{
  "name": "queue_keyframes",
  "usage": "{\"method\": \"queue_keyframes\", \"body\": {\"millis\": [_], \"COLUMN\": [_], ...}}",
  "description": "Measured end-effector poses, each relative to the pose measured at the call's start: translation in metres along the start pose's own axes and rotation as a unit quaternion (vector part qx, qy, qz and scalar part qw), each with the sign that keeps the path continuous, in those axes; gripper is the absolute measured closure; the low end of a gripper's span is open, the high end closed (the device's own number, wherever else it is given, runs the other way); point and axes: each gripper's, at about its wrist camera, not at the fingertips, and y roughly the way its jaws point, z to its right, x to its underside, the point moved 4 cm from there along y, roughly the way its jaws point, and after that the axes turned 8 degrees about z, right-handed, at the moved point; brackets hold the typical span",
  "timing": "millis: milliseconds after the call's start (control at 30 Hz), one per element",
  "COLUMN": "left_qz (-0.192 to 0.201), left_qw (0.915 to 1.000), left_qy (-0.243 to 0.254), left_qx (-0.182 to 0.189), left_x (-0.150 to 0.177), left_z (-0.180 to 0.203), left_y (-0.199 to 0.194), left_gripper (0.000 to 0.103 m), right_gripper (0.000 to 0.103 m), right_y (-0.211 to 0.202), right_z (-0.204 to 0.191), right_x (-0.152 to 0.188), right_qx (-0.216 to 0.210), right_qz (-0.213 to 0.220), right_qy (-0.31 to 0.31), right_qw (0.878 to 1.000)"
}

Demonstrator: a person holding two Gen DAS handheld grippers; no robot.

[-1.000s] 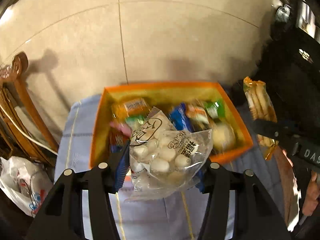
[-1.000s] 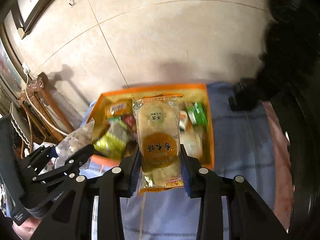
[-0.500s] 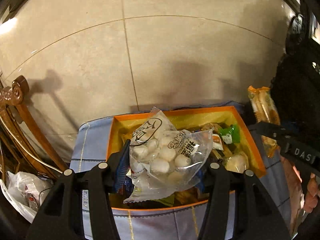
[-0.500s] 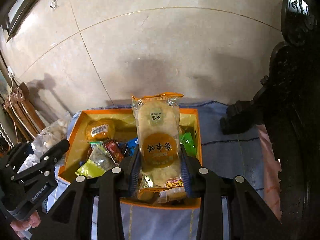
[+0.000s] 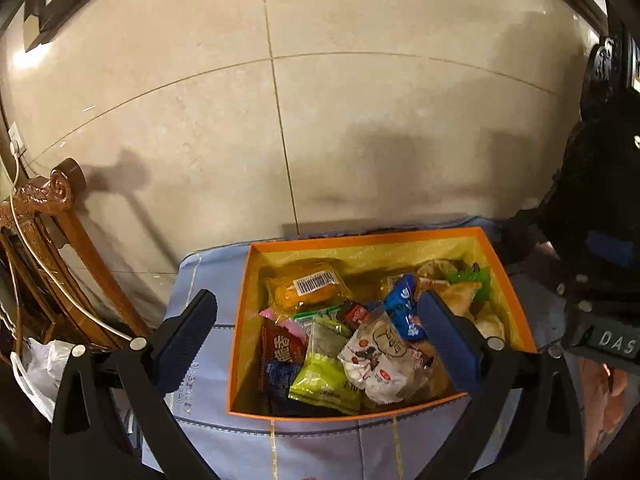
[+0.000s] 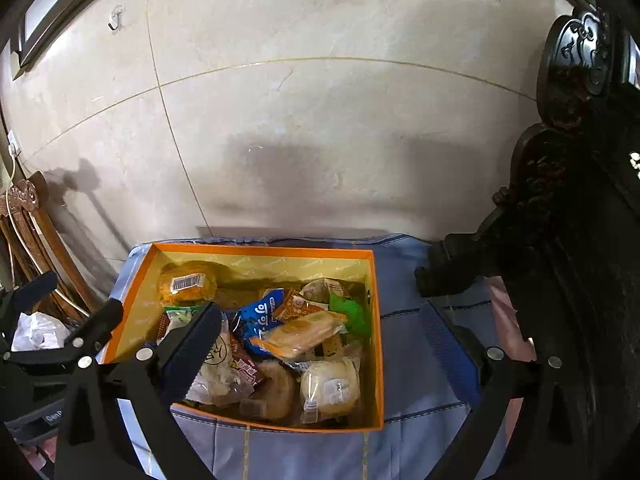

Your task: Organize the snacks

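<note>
Both grippers have let go since the earlier frames. Half a second ago the left gripper pinched a clear bag of white round sweets and the right gripper clamped a long pack of round crackers; now the jaws of each are swinging wide, with nothing pressed between the pads.

Going left to right in the left wrist view, the clear sweet bag lies in the lower middle of the orange box, on top of a green packet and just beside a blue one. In the right wrist view the cracker pack lies tilted across the middle of the heap, its lower end above a round bun in clear wrap.

Judging by this, two more snacks are now stowed, and both grippers are free to fetch others; none is visible outside the box.

As for the surface: the box sits on a pale blue cloth with stitched lines. At the left edge stand a carved wooden chair and a white plastic bag; beige wall tiles fill the upper frame, and dark carved furniture occupies the right.
</note>
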Motion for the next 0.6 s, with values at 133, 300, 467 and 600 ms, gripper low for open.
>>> {"method": "queue_keyframes", "body": {"millis": [133, 300, 467, 600], "left_qz": [0.004, -0.002, 0.001, 0.0], "left_qw": [1.0, 0.9998, 0.9999, 0.9999], "left_qy": [0.008, 0.022, 0.014, 0.006], "left_qx": [-0.003, -0.004, 0.006, 0.013], "left_x": [0.002, 0.004, 0.004, 0.004], "left_z": [0.003, 0.007, 0.008, 0.009], "left_y": [-0.003, -0.003, -0.007, -0.009], "left_gripper": [0.004, 0.004, 0.004, 0.004], "right_gripper": [0.004, 0.004, 0.004, 0.004], "right_y": [-0.008, -0.015, -0.015, -0.014], "right_z": [-0.003, -0.003, 0.002, 0.004], "right_x": [-0.001, -0.003, -0.001, 0.002], "right_qx": [0.02, 0.015, 0.011, 0.008], "right_qz": [0.016, 0.019, 0.011, 0.004], "right_qy": [-0.027, -0.021, -0.006, -0.001], "right_qw": [0.999, 0.999, 1.0, 1.0]}}
